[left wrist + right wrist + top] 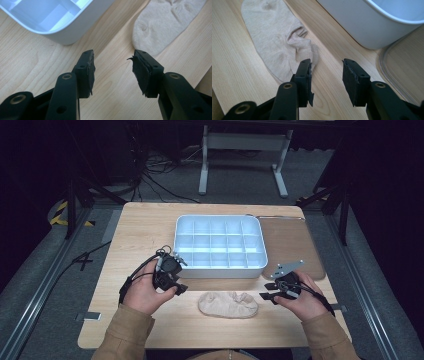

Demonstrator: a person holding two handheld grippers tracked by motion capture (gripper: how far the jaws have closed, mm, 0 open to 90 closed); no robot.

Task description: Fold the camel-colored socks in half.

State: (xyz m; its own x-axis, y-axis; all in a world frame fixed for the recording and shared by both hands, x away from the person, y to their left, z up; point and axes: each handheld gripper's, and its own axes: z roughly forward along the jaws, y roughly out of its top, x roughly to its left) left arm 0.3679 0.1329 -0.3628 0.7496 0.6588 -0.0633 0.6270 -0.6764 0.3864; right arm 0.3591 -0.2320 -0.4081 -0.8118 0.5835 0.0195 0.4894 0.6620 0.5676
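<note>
**A:** What is the largest thing in the scene?

**B:** A light wooden desk (140, 227) with rounded corners, seen from above. At its right side lies a flat brown mat (292, 245) with a thin clear edge. A person's two forearms in tan sleeves come in from the bottom edge.

**A:** And what stands on it?

**B:** A white rectangular plastic organiser tray (220, 272), split by thin walls into many small compartments, sits at the middle of the desk, towards the far side (its compartments look bare from above). Its right edge is just beside the brown mat.

**A:** Where is the soft item?

**B:** A beige knitted sock (228, 304), crumpled and lying flat, rests on the bare wood in front of the tray, near its front wall but apart from it. It lies between the two hands.

**A:** How do the hands stand?

**B:** The left gripper (181, 289), black and hand-held, hovers just left of the sock, jaws spread with only wood between them. The right gripper (267, 297), carrying a grey three-cornered plate, sits just right of the sock, jaws likewise spread. In the right gripper view one jaw tip is right at the sock's ragged edge; whether it touches, I cannot tell.
</note>
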